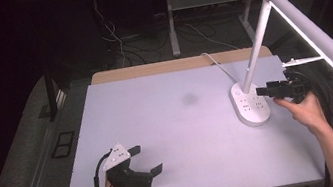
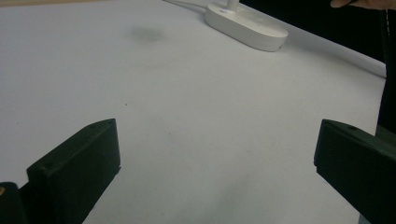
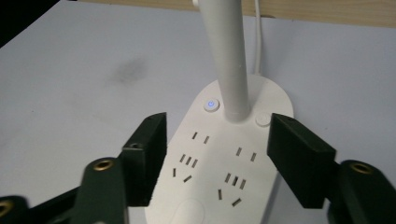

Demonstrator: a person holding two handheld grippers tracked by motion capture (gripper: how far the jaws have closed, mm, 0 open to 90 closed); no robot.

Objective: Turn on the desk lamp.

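A white desk lamp stands at the right of the table, its oval base point(image 1: 250, 104) carrying several socket outlets. Its stem point(image 1: 257, 38) leans up to a long lit head point(image 1: 320, 38). My right gripper point(image 1: 262, 91) hovers open just over the base's right side. In the right gripper view its jaws straddle the base point(image 3: 210, 158) below the stem point(image 3: 229, 60), with nothing between them. A round button with a blue light point(image 3: 211, 104) sits left of the stem and a plain white one point(image 3: 262, 120) right of it. My left gripper point(image 1: 147, 160) rests open at the front left, empty point(image 2: 217, 158).
The white table top point(image 1: 181, 136) has a faint dark smudge point(image 1: 189, 99) near its middle. The lamp's white cable point(image 1: 215, 63) runs off the back edge. Beyond the table are a dark floor, table legs and loose cables point(image 1: 146, 41).
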